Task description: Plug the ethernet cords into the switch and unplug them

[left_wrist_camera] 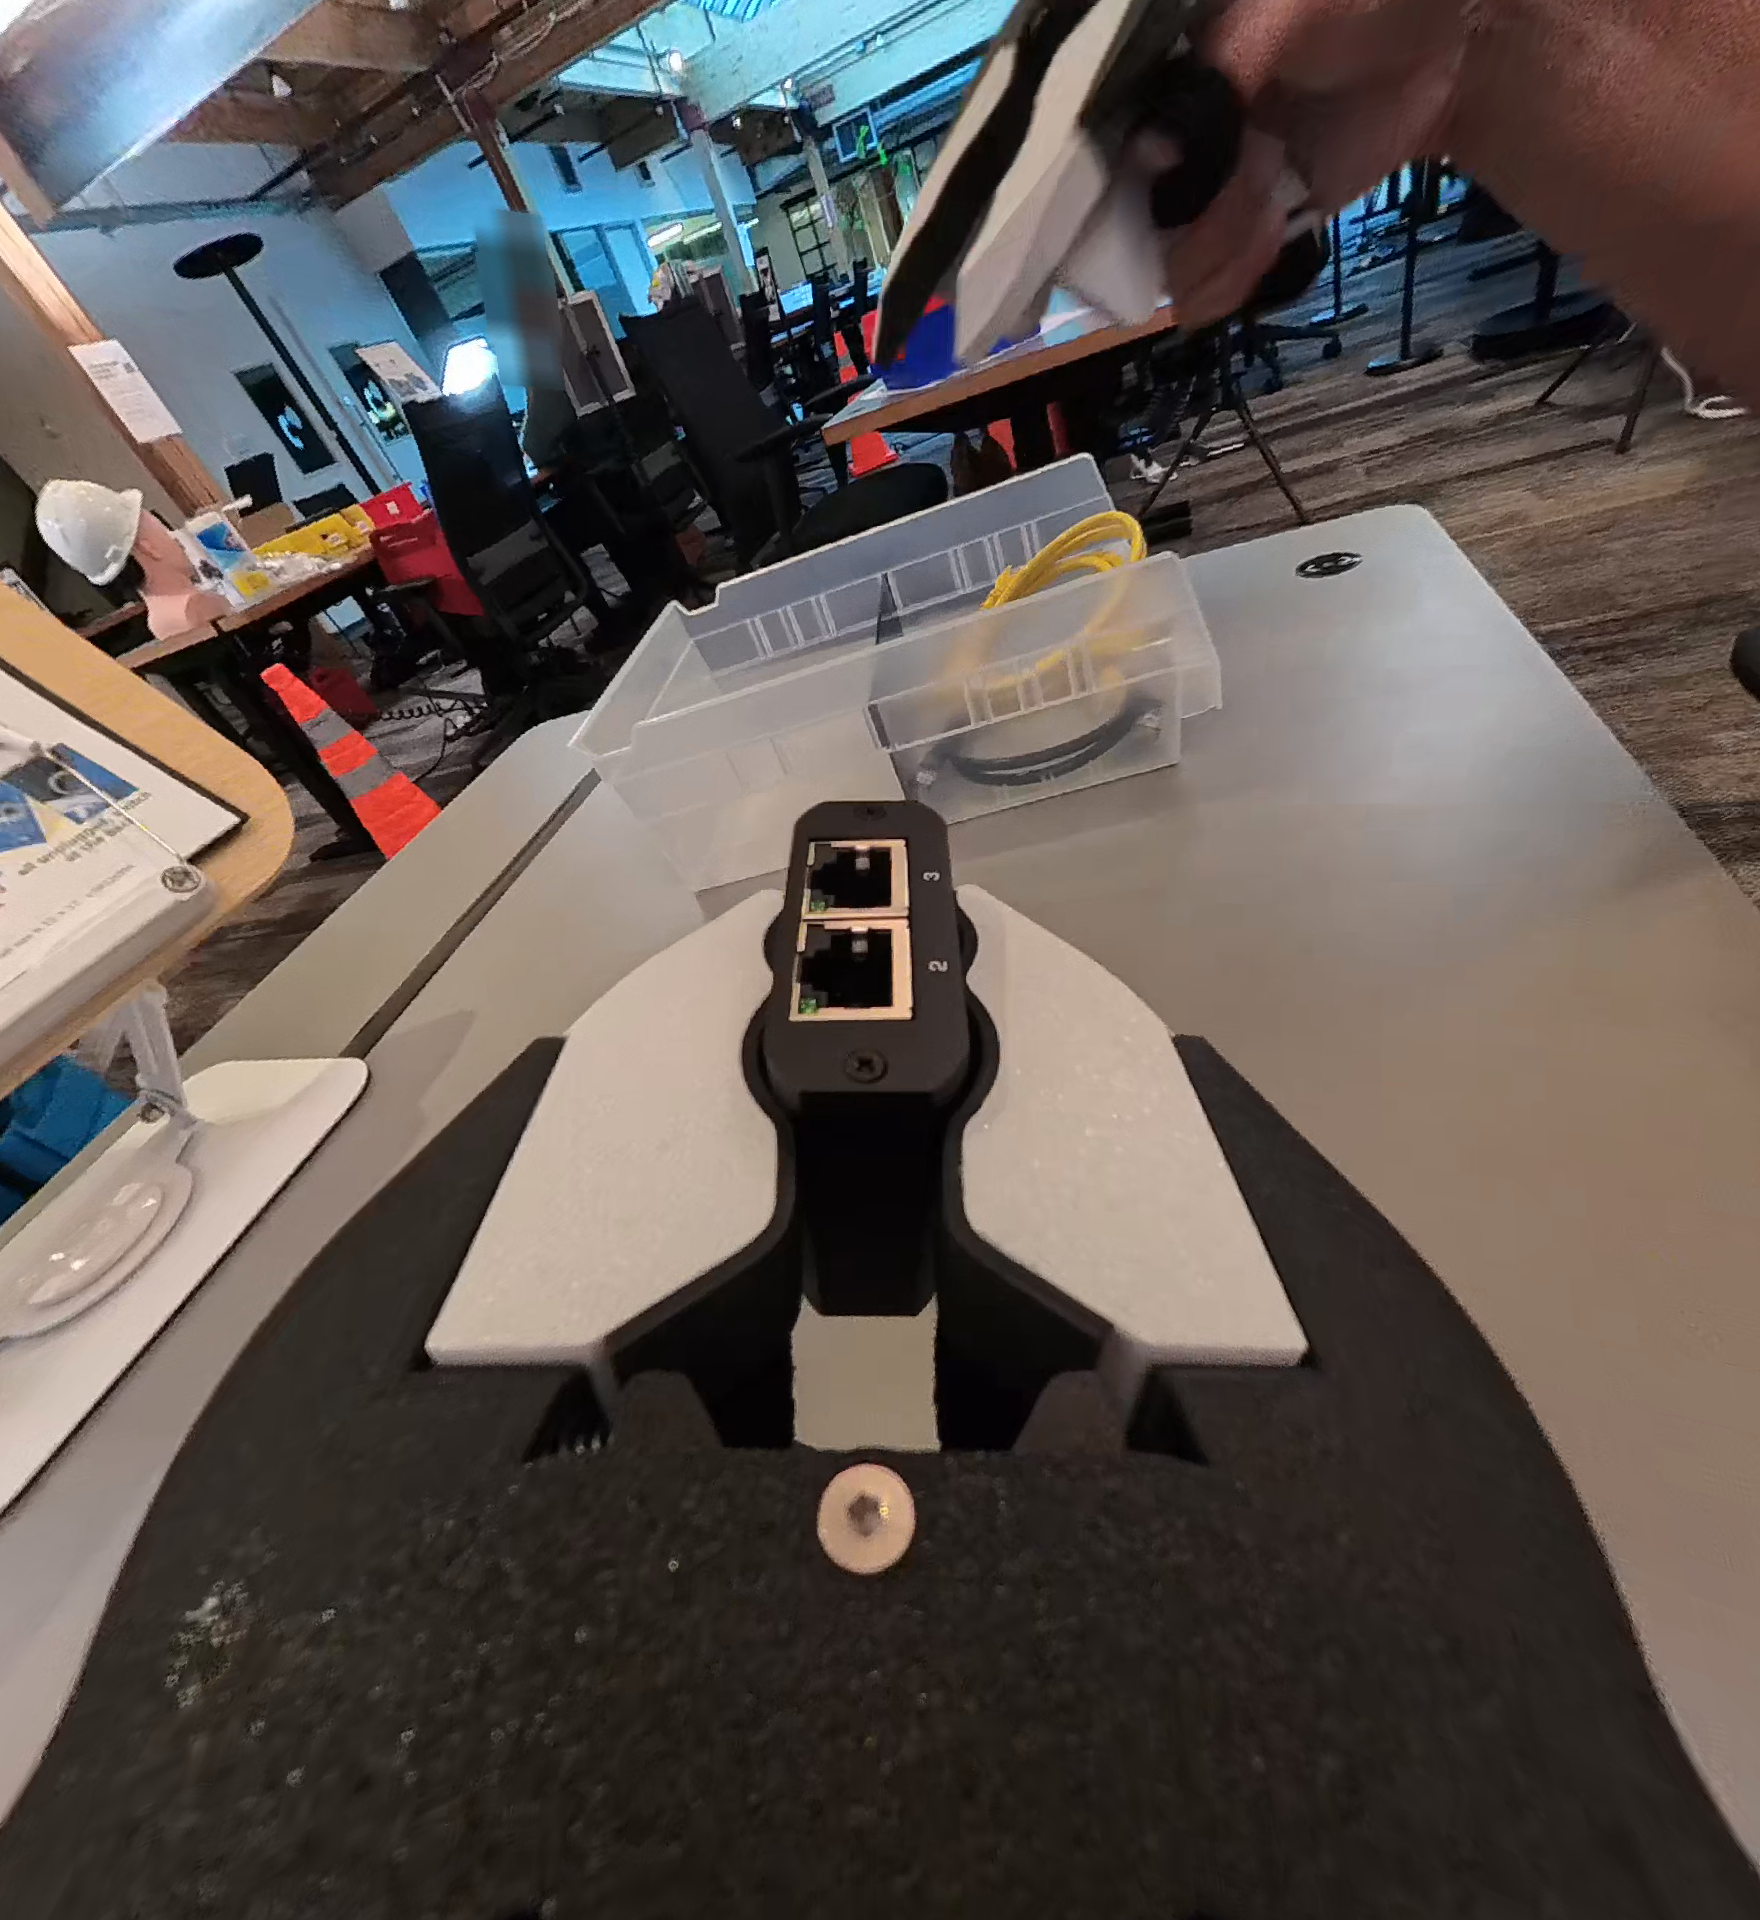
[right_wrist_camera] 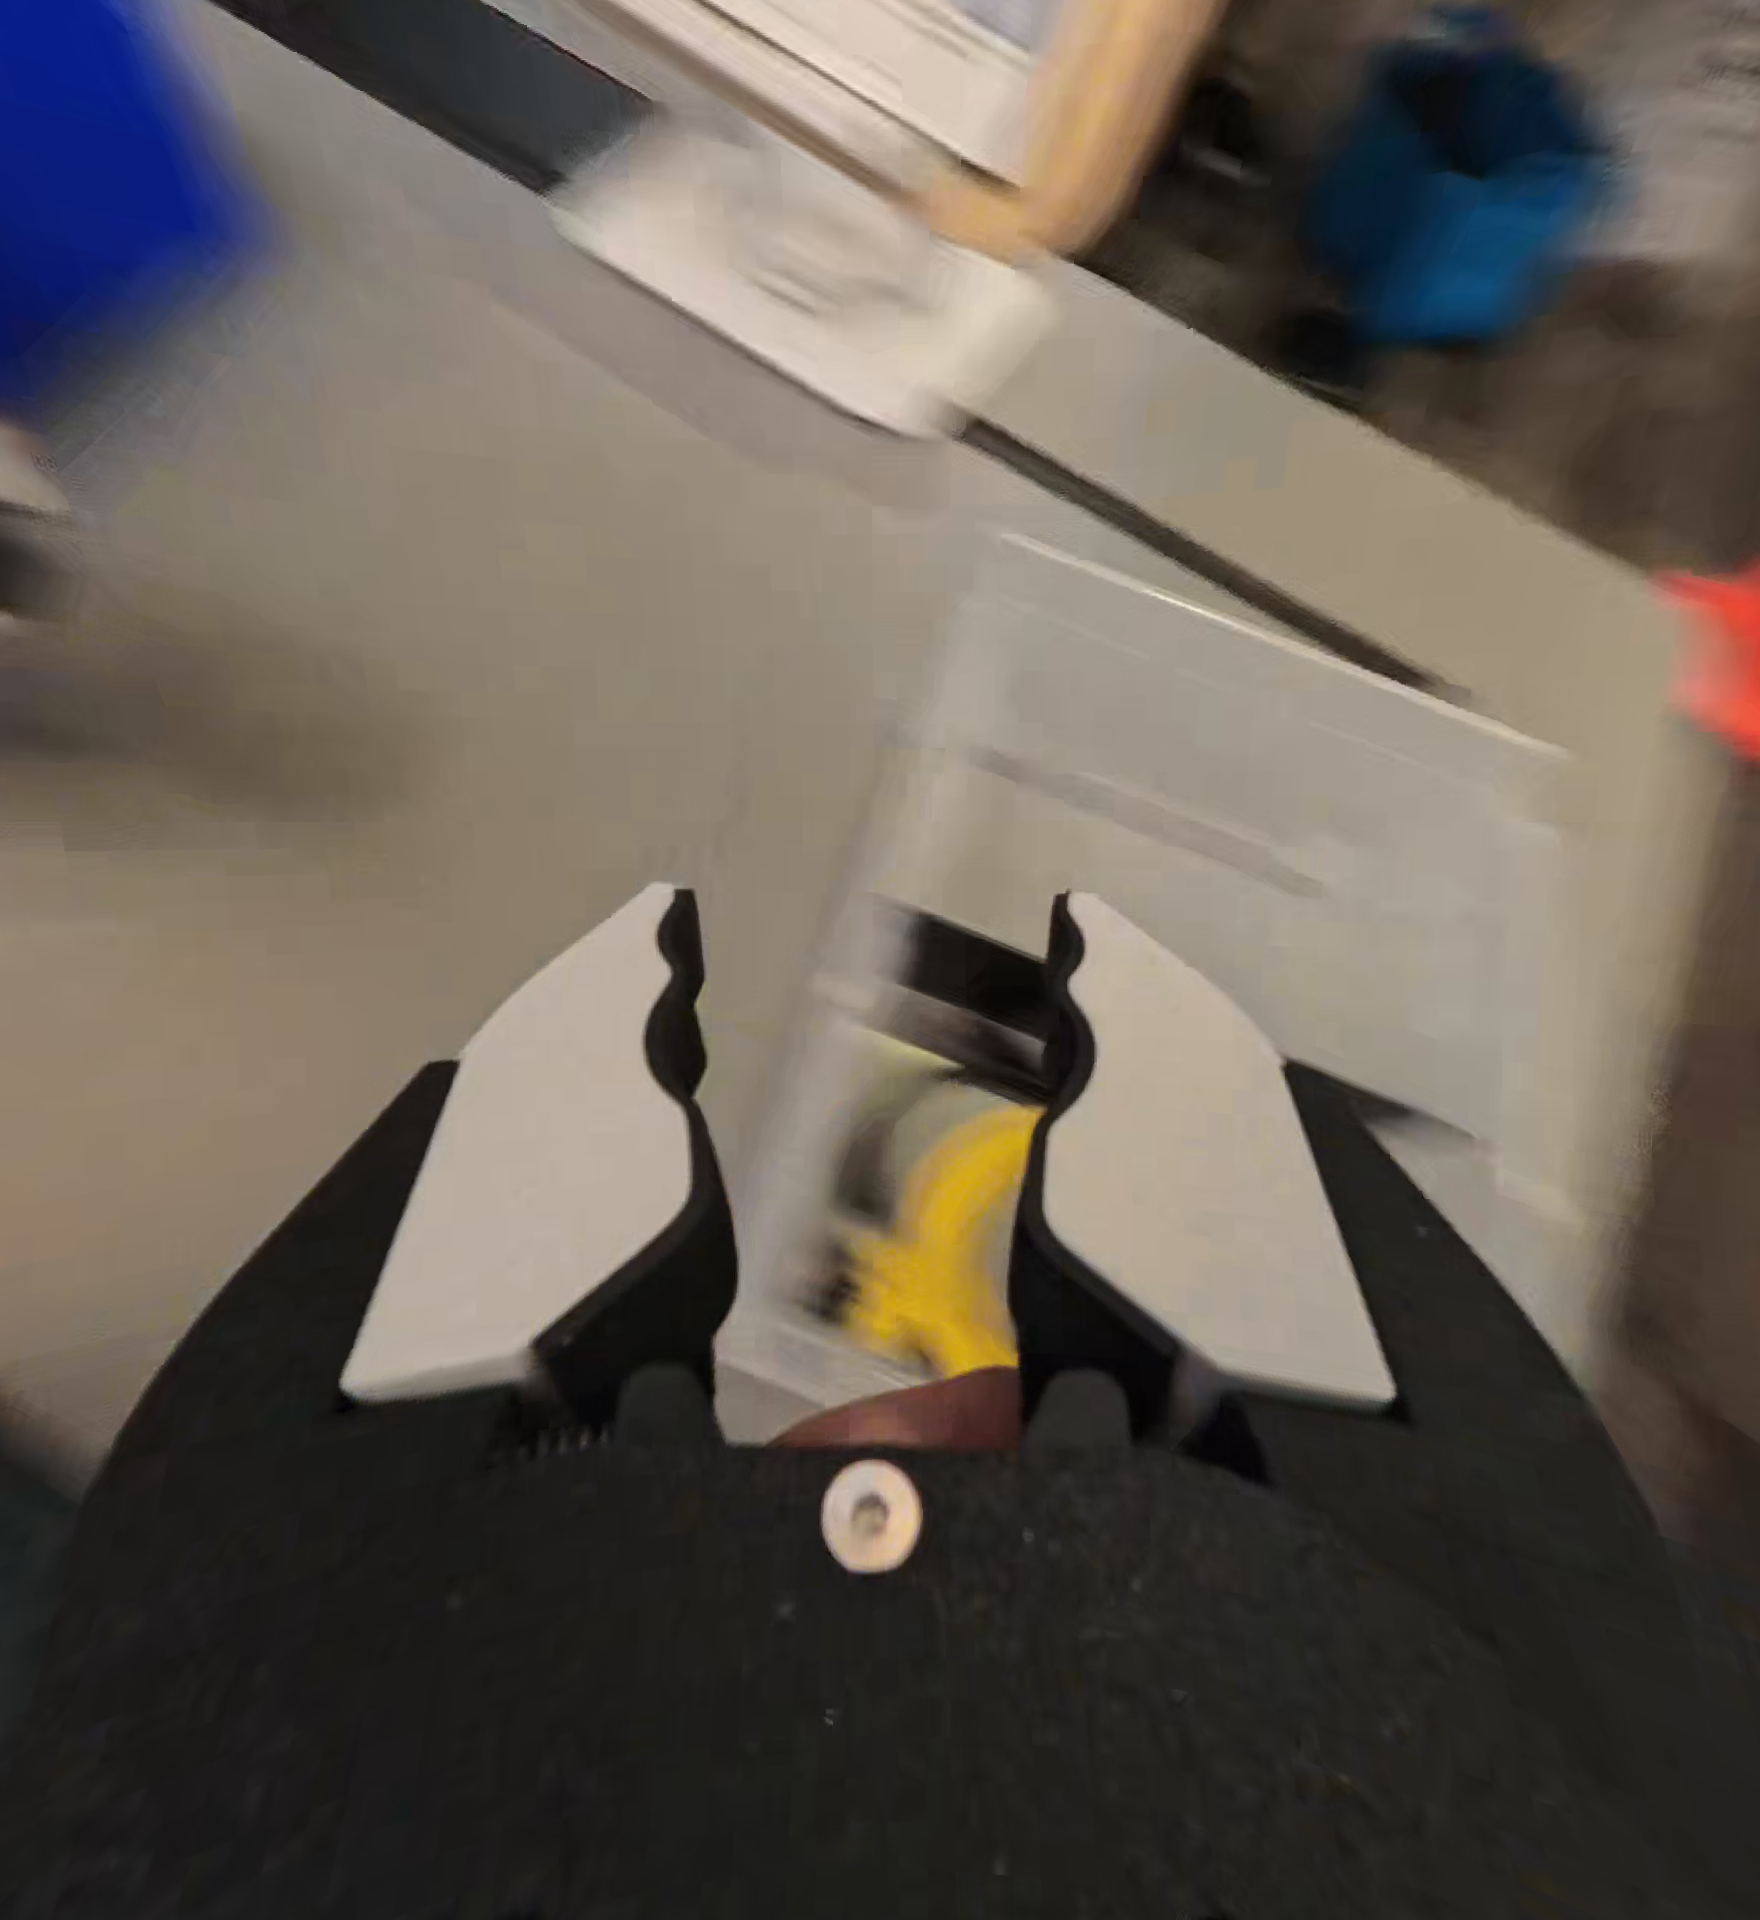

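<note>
Switch (left_wrist_camera: 860, 956), rigid and light by our judgement, sits clamped at its waist in our left gripper (left_wrist_camera: 860, 1039), while our right gripper (right_wrist_camera: 871, 997) gapes empty above the binned yellow cords (right_wrist_camera: 943, 1236), which look limp and are best taken by the plug.

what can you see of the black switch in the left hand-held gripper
The switch is a narrow black block, plastic by its look, clamped upright between the pale fingers of the left hand-held gripper. Its face shows two metal-rimmed ports stacked in line, both empty, with a screw at each end. It stands over the grey table.
</note>
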Demonstrator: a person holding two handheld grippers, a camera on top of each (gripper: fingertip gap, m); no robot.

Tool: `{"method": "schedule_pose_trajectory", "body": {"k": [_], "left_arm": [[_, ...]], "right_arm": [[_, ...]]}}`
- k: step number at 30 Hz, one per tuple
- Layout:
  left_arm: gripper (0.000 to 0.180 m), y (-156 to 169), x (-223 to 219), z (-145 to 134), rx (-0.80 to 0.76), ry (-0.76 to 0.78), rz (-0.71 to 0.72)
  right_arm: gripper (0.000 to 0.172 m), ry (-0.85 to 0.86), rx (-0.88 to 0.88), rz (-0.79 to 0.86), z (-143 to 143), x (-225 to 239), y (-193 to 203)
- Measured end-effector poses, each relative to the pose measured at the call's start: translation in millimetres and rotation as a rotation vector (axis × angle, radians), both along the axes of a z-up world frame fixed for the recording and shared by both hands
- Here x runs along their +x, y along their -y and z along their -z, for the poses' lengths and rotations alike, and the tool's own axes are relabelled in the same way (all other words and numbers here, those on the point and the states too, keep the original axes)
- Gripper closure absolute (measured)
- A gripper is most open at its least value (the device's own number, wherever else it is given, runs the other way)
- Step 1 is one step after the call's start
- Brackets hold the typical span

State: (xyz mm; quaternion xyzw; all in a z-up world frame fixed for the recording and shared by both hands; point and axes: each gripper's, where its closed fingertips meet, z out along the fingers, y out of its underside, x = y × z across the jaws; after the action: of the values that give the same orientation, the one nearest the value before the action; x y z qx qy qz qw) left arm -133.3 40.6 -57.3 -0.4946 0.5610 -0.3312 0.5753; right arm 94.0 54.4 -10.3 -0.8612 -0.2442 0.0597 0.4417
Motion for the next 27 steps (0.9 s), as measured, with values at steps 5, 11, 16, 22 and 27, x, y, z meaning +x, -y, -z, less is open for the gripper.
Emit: {"method": "schedule_pose_trajectory", "body": {"k": [5,11,16,22,27], "left_arm": [[0.155,9.5,2.6,-1.3,0.132,-0.014,0.016],[0.155,20.2,5.3,-4.6,0.184,0.002,0.046],[0.155,20.9,8.1,1.3,0.206,-0.022,0.041],[0.155,18.2,15.4,15.6,0.221,-0.099,0.0],[0.155,18.2,15.4,19.0,0.187,-0.108,-0.008]], "right_arm": [[0.091,-0.789,-0.251,-0.588,-19.4,-160.8,55.8],[0.074,-1.018,-0.548,-0.643,44.5,-229.4,49.3],[0.071,-1.164,-0.59,-0.64,52.5,-246.9,44.3],[0.114,-1.163,-0.593,-0.629,61.6,-255.4,41.1],[0.114,-1.185,-0.594,-0.625,65.2,-254.9,39.6]]}}
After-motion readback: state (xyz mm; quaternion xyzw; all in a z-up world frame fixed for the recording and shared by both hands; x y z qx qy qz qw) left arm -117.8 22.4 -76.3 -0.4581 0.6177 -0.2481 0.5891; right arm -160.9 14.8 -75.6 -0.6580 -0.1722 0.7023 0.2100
